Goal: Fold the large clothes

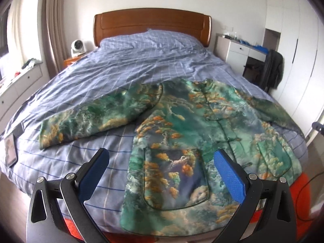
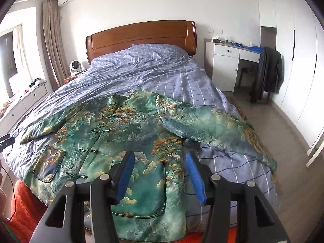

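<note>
The green printed jacket [image 1: 192, 125] lies flat on the bed [image 1: 125, 70] — collar toward the headboard [image 1: 151, 24], sleeves spread sideways — with the left gripper [image 1: 162, 168] and right gripper [image 2: 160, 172] both open, holding nothing.

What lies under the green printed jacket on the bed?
The jacket lies spread on the blue checked duvet cover; an orange blanket shows below the hem. Whatever lies beneath the jacket's body is covered.

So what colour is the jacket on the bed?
Green jacket with orange trees; left wrist view.
</note>
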